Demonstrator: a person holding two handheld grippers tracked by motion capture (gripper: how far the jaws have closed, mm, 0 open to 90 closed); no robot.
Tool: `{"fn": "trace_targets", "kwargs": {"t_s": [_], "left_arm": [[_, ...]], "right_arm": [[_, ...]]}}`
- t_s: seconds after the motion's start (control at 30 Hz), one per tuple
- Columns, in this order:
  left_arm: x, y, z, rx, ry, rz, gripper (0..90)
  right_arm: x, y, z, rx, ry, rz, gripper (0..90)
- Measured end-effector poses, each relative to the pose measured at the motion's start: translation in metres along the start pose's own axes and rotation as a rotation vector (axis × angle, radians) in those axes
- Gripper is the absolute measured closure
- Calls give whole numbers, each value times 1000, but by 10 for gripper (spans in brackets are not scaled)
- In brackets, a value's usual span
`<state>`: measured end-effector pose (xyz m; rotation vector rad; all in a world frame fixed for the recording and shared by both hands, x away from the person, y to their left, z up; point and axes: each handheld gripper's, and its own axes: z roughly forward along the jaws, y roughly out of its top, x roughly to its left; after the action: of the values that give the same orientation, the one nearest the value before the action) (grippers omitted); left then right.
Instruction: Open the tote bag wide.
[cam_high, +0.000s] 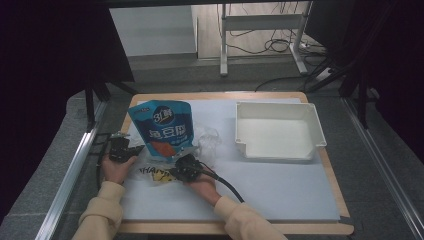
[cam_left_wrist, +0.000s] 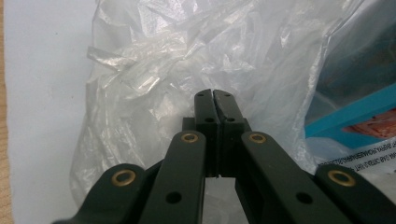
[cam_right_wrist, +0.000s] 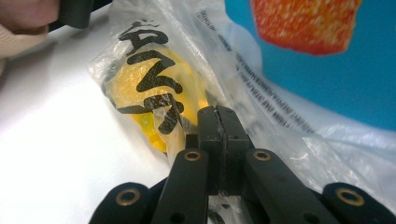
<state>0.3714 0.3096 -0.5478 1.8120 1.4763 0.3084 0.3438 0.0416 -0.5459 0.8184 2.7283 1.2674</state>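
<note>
High view is dim and soft with dark, underexposed left and right edges, brightest on the white mat (cam_high: 280, 180) and floor beyond, while both gripper views are evenly lit, sharp on the jaws, slightly blurred on the clear plastic bag (cam_left_wrist: 196, 60) with mild glare.

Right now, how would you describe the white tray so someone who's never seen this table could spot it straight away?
Start at the pale mat covering the wooden table. On its far right part sits the white tray, a shallow rectangular bin. Unlike the blue snack pouch and crumpled clear plastic bag to its left, it is rigid, plain and holds nothing.
</note>
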Motion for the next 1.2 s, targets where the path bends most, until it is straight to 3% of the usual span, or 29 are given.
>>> {"fn": "trace_targets", "kwargs": {"t_s": [0.13,0.3,0.57,0.6,0.83,1.2], "left_arm": [[-1,0,1,6,4,3,900],[-1,0,1,3,4,1,900],[-5,5,-8,-56,-37,10,900],[-7,8,-14,-81,-46,21,900],[-13,14,-41,-173,-88,14,900],[-31,4,-75,-186,-132,55,900]], "right_arm": [[1,-5,-4,-3,9,-9,887],[-4,-6,-9,-14,22,14,886],[-11,3,-40,-115,25,19,886],[-13,5,-51,-141,11,10,886],[-22,7,-82,-207,-6,16,886],[-37,-1,-115,-207,-32,11,885]]}}
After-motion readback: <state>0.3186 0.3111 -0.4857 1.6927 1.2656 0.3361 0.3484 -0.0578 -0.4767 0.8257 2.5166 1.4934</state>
